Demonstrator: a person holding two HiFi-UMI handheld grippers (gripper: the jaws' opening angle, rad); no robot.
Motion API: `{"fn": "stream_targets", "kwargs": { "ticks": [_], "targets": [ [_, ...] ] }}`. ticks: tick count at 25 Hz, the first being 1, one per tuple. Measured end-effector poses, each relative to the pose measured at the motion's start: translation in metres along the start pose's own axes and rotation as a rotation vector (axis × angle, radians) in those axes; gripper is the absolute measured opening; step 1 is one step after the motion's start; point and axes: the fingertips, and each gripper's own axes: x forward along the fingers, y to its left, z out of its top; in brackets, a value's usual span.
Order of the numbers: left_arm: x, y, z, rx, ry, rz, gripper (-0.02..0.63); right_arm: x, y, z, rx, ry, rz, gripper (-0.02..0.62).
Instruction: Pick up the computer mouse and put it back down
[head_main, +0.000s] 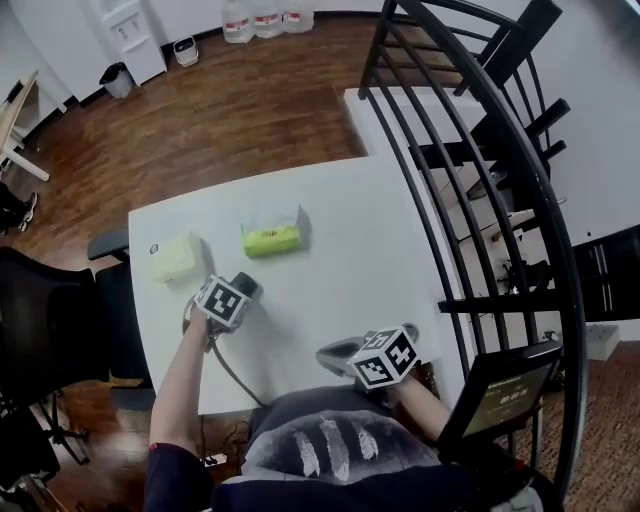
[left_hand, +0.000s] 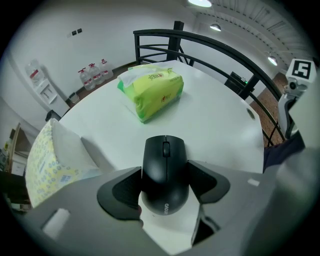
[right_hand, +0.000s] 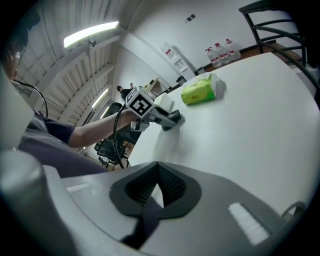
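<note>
- White table (head_main: 350, 220) stands on a wood floor (head_main: 230, 110); a black railing (left_hand: 210, 44) runs along its right side in the head view.
- Left gripper (head_main: 243, 290) points steeply down near the table's left edge.
- Its 2 jaws clamp the black mouse (left_hand: 164, 172) by both sides, with the scroll wheel at the far end.
- Whether the mouse touches the table cannot be determined.
- Green tissue pack (head_main: 271, 238) lies beyond the mouse; a pale pack (head_main: 176, 257) lies near, to its left.
- Right gripper (head_main: 340, 352) sits at the near table edge, well apart from the mouse, jaws together with nothing between them.
</note>
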Motion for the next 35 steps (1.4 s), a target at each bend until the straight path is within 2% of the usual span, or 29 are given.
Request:
{"fn": "stream_targets", "kwargs": {
  "ticks": [7, 10, 17, 23, 35],
  "targets": [
    [-0.023, -0.017, 0.019, 0.015, -0.087, -0.018, 0.302, -0.003, 0.000, -0.006, -0.009, -0.008, 0.001, 0.003],
    [-0.044, -0.027, 0.023, 0.036, -0.117, -0.014, 0.302, -0.005, 0.001, -0.008, -0.010, -0.008, 0.002, 0.003],
    [-0.104, -0.059, 0.035, 0.090, -0.250, -0.052, 0.304, -0.005, 0.005, -0.008, -0.036, 0.003, 0.021, 0.003],
    [-0.161, -0.075, 0.038, 0.165, -0.311, 0.007, 0.304, -0.007, 0.005, -0.011, -0.055, 0.013, 0.037, 0.003],
    [-0.284, -0.114, 0.035, 0.254, -0.473, 0.076, 0.304, -0.006, 0.019, -0.020, -0.103, 0.047, 0.069, 0.003]
  ]
}}
